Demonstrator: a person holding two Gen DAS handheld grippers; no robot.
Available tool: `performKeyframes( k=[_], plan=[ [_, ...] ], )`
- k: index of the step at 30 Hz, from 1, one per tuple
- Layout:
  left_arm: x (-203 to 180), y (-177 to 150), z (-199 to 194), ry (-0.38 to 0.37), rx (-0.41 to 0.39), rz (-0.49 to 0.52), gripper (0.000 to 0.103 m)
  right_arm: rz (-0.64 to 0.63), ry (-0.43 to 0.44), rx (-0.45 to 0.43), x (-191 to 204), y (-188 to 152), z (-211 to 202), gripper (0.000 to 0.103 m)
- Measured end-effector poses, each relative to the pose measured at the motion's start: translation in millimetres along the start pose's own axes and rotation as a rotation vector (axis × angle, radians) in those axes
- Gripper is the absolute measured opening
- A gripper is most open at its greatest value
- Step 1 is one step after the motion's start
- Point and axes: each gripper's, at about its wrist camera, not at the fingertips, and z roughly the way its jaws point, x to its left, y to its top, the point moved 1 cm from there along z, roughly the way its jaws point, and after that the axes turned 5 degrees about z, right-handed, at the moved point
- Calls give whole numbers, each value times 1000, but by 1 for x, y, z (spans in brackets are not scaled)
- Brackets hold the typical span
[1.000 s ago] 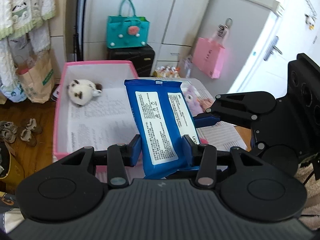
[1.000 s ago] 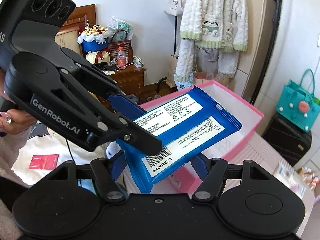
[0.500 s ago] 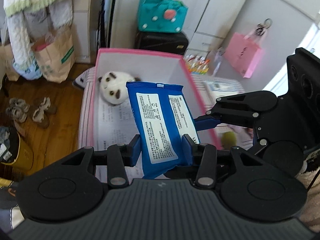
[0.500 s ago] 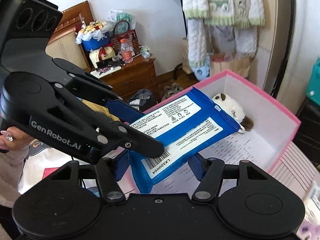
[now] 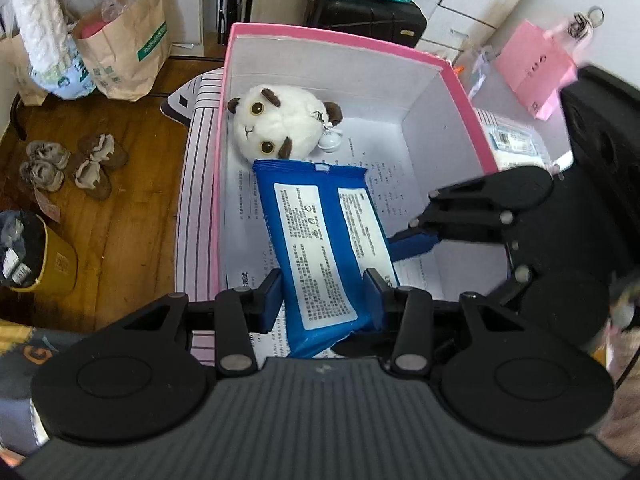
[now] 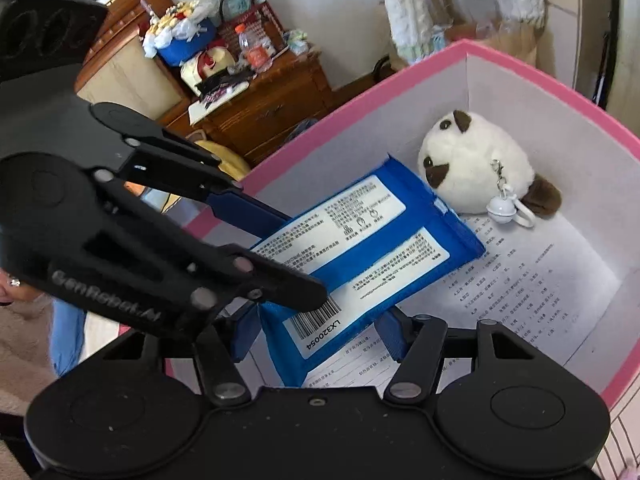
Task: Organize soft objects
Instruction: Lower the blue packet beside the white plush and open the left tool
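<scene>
A blue wipes pack hangs tilted inside a pink box, its far end close to a white plush animal lying in the box's back corner. My left gripper is shut on the pack's near end, pads against both side edges. From the right, one finger of my right gripper touches the pack's edge. In the right wrist view the pack's barcode end sits pinched between the pads of my right gripper. My left gripper reaches in from the left. The plush has a small bell charm.
Printed paper lines the floor of the box, which stands on a striped surface. On the wooden floor to the left are a paper bag, slippers and a yellow bin. A wooden dresser stands behind.
Both grippers carried the pack forward and down, from above the box's near rim to inside it. The plush now looks much closer. The right jaws narrowed slightly on the pack.
</scene>
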Motion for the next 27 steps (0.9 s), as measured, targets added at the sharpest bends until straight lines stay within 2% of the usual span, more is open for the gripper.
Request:
performKeyframes(
  k=[3,7,10,13,15,17,20,24,27],
  plan=[
    [0,3,0,27,12,11,39,-14,20,28,-4,3,4,66],
    [0,10,2,50,8,27,39,-41,-44,22,-3,7,14,65],
    [-2,12,-2,45,-9,33,39,-12,-69,25,-10,11,18,65],
    [-5,13,-8,66,-43,47,39,20,-39,23,-14,15,16,65],
    [-7,13,-13,66,-62,48,39,16,-68,21,-13,15,15,65],
    [-5,13,-20,51,-80,29,39,14,-98,18,-11,15,18,50],
    [-6,10,-30,48,-118,16,39,15,-95,21,-7,16,20,49],
    [-13,4,-38,54,-125,29,40,11,-94,-15,-3,5,0,49],
    [-20,-1,-43,66,-122,56,43,-16,-124,-59,7,-8,-24,49]
  ],
)
